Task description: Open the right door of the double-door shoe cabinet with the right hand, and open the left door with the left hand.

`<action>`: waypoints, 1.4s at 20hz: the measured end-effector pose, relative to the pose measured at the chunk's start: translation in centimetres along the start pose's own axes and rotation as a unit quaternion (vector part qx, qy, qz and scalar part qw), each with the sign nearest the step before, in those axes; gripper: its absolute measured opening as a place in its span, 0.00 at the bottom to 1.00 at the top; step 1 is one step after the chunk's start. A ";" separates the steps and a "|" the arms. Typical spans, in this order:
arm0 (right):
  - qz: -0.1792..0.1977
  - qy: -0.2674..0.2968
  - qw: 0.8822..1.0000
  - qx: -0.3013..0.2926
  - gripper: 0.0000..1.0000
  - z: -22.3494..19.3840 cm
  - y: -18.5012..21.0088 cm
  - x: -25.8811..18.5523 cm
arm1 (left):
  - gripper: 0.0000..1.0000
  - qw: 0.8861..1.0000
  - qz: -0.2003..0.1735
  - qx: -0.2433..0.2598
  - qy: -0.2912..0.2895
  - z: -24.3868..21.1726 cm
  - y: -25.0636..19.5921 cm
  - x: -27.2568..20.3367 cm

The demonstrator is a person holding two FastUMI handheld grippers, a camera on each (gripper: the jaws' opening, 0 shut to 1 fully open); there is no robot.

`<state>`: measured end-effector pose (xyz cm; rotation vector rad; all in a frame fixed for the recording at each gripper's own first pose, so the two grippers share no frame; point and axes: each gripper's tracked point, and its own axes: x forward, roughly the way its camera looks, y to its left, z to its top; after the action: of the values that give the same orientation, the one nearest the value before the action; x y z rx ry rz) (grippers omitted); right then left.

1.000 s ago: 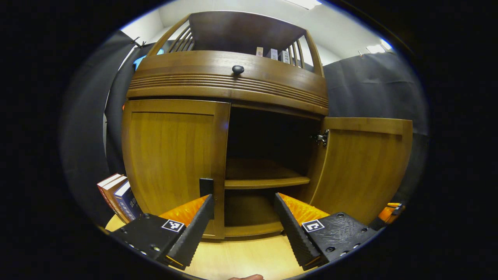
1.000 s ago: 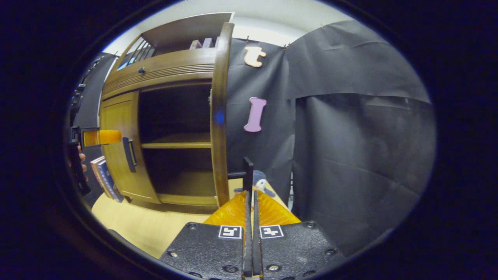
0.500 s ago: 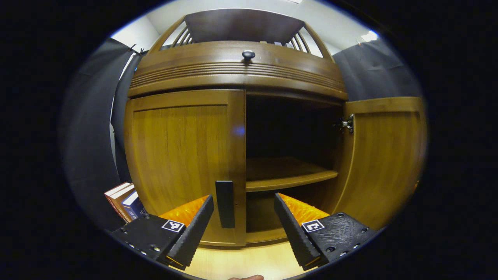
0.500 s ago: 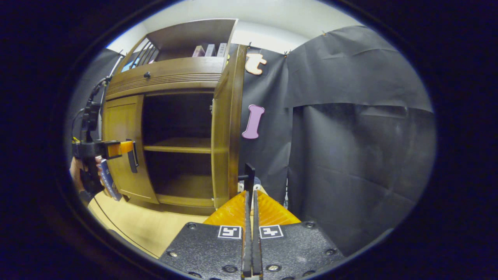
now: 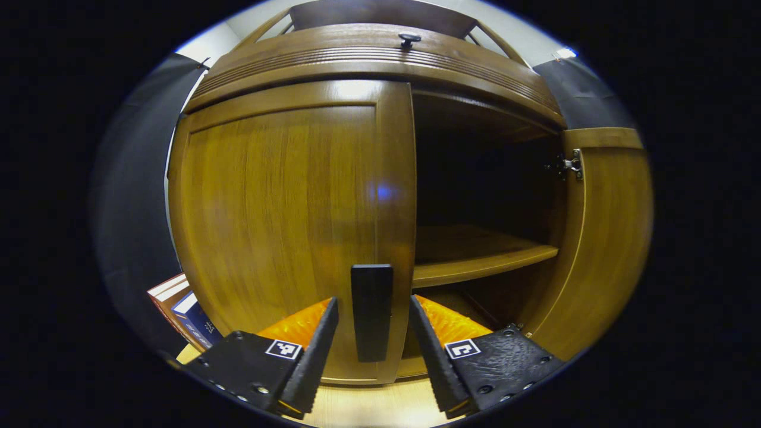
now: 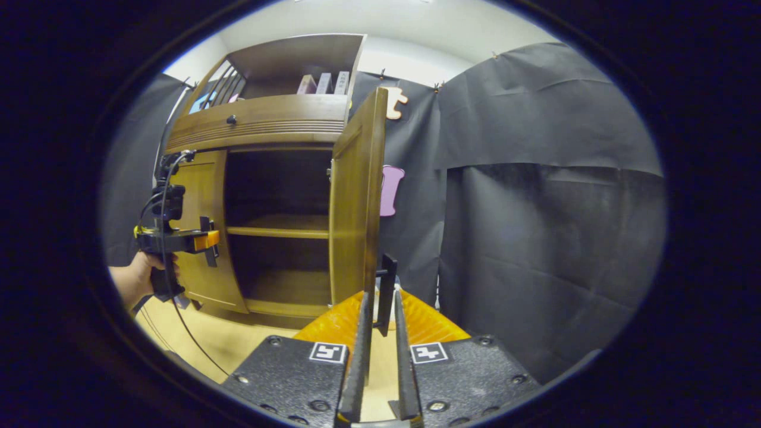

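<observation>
A honey-brown wooden double-door shoe cabinet (image 5: 368, 65) stands half opened on a pale wooden floor (image 6: 220, 345). Its right door (image 6: 357, 202) is swung out wide, edge-on in the right gripper view, baring a dark interior with one wooden shelf (image 5: 475, 264). The left door (image 5: 285, 226) sits shut, its flat black bar handle (image 5: 371, 312) upright near the inner edge.

The left gripper (image 5: 371, 339) hangs with its fingers spread, one on each side of that handle and not yet touching it. Seen from the right gripper view, a hand (image 6: 140, 279) holds this gripper level at the left door.

The right gripper (image 6: 379, 356) has its fingers slightly parted around the right door's black handle (image 6: 386, 291); whether either finger presses on it cannot be told.

The step at hand appears to be closing on the left handle and pulling. The risk is a shallow bite: fingers that close on only the front of the bar could slide off as the door swings on its hinge. A straight pull that ignores the door's arc could twist the grip loose. A stack of books (image 5: 184, 303) lies beside the cabinet's left foot, near the opening door's path.
</observation>
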<state>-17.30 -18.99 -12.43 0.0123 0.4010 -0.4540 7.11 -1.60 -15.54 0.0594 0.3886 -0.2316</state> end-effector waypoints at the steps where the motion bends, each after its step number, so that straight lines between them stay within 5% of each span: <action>1: 0.001 0.001 1.000 -0.002 0.33 0.0 0.2 0.1 | 0.60 1.000 0.000 0.000 0.000 -0.1 0.0 0.4; 2: 0.000 0.001 1.000 -0.002 0.39 0.0 0.3 0.0 | 0.68 1.000 -0.002 -0.003 0.002 -0.3 0.0 0.6; 4: 0.002 -0.001 1.000 -0.005 0.49 0.4 0.7 0.0 | 0.51 1.000 -0.006 -0.009 0.009 -0.8 0.1 1.3; 7: 0.004 -0.001 1.000 -0.011 0.46 0.3 1.1 -0.1 | 0.30 1.000 -0.012 -0.018 0.003 -0.9 -0.2 1.7; 8: 0.003 -0.001 1.000 -0.012 0.46 0.3 1.3 -0.2 | 0.47 1.000 -0.016 -0.018 0.002 -0.9 -0.2 1.6; 11: 0.008 0.001 1.000 -0.014 0.50 0.2 1.5 0.0 | 0.28 1.000 -0.026 -0.009 0.000 -0.9 -0.3 1.8; 15: 0.017 0.002 1.000 -0.020 0.50 0.1 2.5 0.2 | 0.28 0.999 -0.036 -0.013 0.005 -1.0 -0.3 1.1; 18: 0.026 0.002 0.999 -0.027 0.50 0.2 3.2 0.3 | 0.15 0.999 -0.043 -0.015 0.004 -1.1 -0.3 0.4; 28: 0.061 0.001 0.997 -0.037 0.50 0.1 5.1 1.0 | 0.15 0.998 -0.055 -0.024 0.011 -1.5 0.0 -2.5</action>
<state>-14.27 -14.85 -13.08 -0.0343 0.4161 -0.3189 4.33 -0.92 -16.03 -0.0069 0.4198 -0.3295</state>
